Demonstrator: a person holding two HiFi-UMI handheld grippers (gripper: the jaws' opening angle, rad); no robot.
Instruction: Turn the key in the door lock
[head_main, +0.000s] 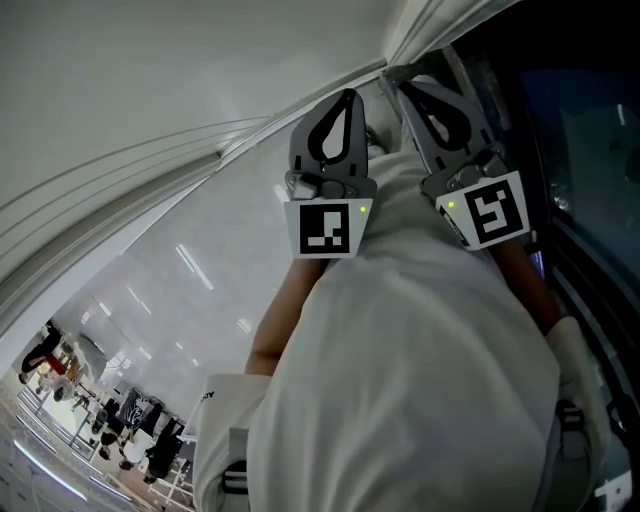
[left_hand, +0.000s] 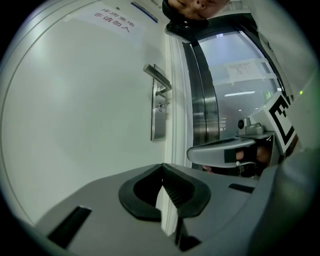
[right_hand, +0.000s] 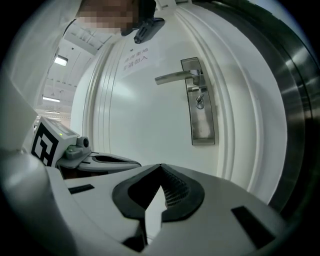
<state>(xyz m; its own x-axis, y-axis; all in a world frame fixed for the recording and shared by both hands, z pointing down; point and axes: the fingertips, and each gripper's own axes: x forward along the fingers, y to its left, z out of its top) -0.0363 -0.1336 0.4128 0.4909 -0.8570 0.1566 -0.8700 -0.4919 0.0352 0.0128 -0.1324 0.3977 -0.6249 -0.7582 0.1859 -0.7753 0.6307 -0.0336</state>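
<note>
A white door carries a steel lock plate with a lever handle. A key sticks in the lock just under the handle. My right gripper is shut and empty, held short of the door, below and left of the lock. In the left gripper view the handle, the key and the plate sit farther off. My left gripper is also shut with nothing in it. In the head view the left gripper and the right gripper point side by side at the door.
A paper notice is stuck on the door above the handle. Right of the door stand a metal frame and glass panels. The person's white sleeve fills the lower head view.
</note>
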